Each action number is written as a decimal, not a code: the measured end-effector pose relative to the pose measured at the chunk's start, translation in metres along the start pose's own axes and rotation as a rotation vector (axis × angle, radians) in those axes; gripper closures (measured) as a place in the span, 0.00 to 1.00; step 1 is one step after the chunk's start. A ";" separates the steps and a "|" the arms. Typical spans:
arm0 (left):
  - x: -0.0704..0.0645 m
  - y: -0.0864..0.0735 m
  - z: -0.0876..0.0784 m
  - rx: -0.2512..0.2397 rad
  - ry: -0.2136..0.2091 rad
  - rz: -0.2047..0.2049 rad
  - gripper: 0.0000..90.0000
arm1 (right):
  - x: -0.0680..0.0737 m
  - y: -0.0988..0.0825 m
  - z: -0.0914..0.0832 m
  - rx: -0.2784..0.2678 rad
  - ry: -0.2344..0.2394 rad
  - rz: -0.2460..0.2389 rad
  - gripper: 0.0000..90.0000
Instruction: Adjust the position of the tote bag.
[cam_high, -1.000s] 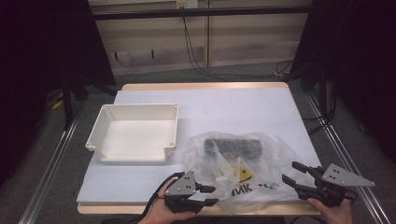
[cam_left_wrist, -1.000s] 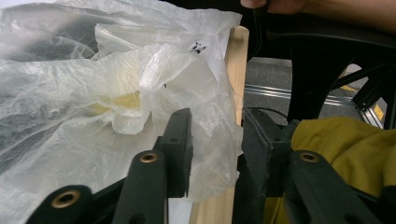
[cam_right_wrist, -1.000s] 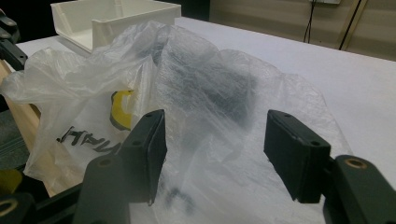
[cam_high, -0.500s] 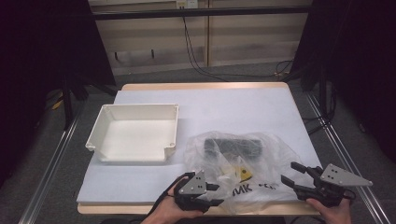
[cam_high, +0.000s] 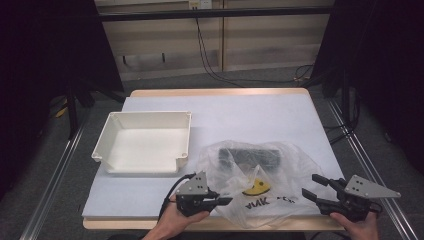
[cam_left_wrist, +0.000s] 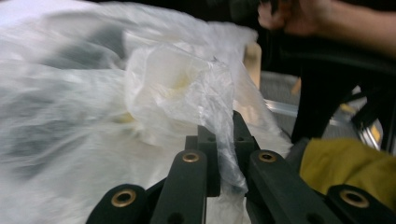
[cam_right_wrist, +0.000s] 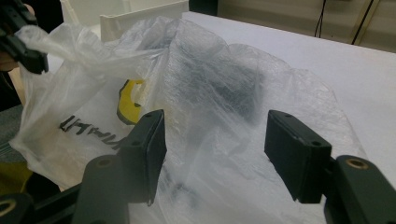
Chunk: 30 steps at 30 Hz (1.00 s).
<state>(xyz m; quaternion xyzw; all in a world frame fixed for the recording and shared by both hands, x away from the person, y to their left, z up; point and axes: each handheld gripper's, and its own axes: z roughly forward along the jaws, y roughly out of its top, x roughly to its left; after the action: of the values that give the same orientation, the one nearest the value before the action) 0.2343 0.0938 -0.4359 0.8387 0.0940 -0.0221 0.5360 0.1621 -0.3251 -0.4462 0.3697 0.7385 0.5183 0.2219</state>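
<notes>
Left gripper view shows my left gripper (cam_left_wrist: 223, 140) just closing, now pinched on a fold of the thin, limp, slippery plastic bag (cam_high: 260, 180) at the bench's (cam_high: 225, 115) near edge, right gripper (cam_high: 316, 186) open beside it, contents just dark and yellow blurs through the film.

My left gripper (cam_left_wrist: 223, 140) had just been closing, and its two black jaws stood pinched together on a fold of the clear plastic bag (cam_left_wrist: 177, 88). The film bunched up above the jaws, with a faint yellow shape (cam_left_wrist: 180, 83) showing through it. Dark forms lay blurred inside the bag to the left. A hand (cam_left_wrist: 292, 16) appeared at the upper right, and yellow cloth (cam_left_wrist: 350, 161) at the lower right.
</notes>
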 end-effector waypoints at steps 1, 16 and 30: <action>0.005 0.002 -0.006 -0.026 0.011 -0.012 0.98 | 0.000 0.000 0.000 0.004 -0.001 0.002 0.43; 0.042 0.001 -0.031 -0.050 0.132 -0.059 0.98 | -0.001 0.001 -0.025 -0.002 -0.059 -0.010 0.39; 0.054 0.010 -0.041 -0.101 0.165 -0.080 0.98 | 0.007 -0.017 -0.042 0.046 -0.062 -0.054 0.18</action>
<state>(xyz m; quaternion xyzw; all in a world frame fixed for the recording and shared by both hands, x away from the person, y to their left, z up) 0.2867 0.1339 -0.4170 0.8053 0.1720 0.0303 0.5666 0.1229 -0.3478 -0.4464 0.3707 0.7527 0.4833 0.2500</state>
